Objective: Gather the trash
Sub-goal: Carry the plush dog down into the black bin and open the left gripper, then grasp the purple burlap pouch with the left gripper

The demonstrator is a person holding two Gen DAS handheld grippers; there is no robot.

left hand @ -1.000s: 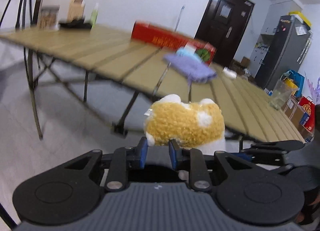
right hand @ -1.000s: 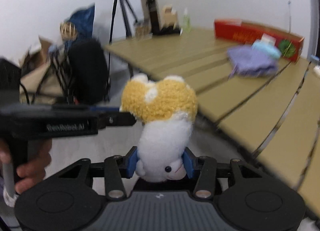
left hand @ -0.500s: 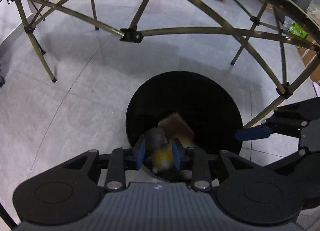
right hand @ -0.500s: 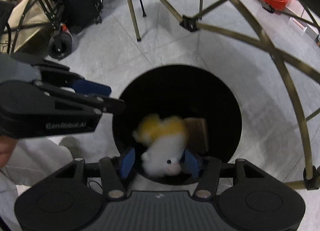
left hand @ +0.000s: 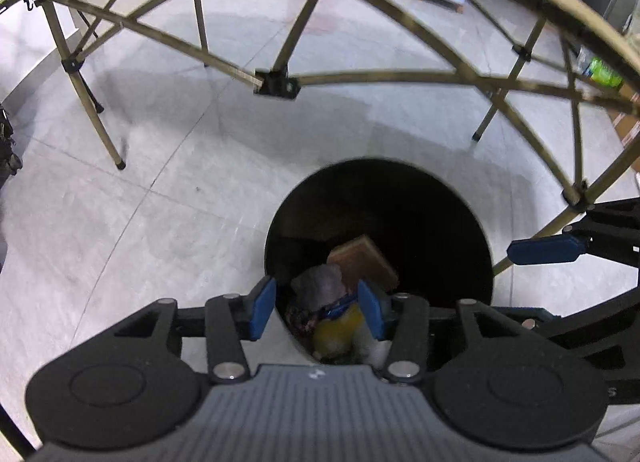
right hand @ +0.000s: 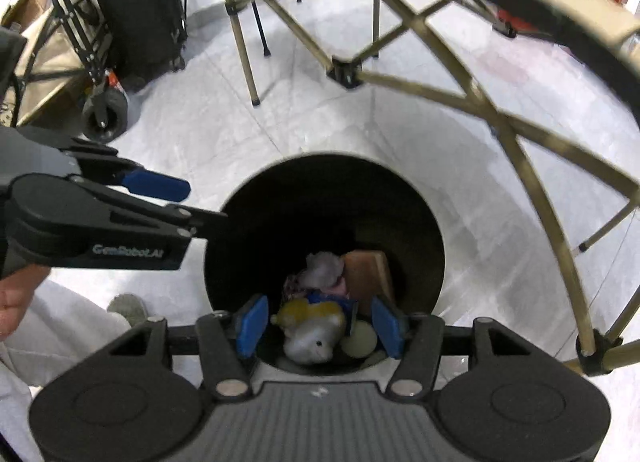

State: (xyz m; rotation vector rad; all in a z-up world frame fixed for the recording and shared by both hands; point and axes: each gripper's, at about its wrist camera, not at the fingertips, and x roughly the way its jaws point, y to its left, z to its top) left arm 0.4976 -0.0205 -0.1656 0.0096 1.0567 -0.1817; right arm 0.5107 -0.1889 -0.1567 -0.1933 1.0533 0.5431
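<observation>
Left wrist view: the left claw [left hand: 316,308] hangs open over a black bin [left hand: 440,197], holding nothing. Just beyond its fingertips, inside the bin, lies the yellow-and-white plush toy [left hand: 334,328], with a brown block [left hand: 366,262] further ahead. The desk frame [left hand: 276,83] arches beyond.

Right wrist view: the right claw [right hand: 318,326] is open too; the plush toy [right hand: 312,330] lies between its fingers, down in the bin [right hand: 256,201], a pale round lid [right hand: 360,340] touching its right. The left claw [right hand: 160,185] hovers to the left.

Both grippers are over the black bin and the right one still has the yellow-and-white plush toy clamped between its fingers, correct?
Not quite. Both grippers do hang over the black bin, but the right gripper is open and holds nothing. The right wrist view shows the plush toy lying down inside the bin among the other trash, clear of the blue pads. The left gripper is open too.
</observation>
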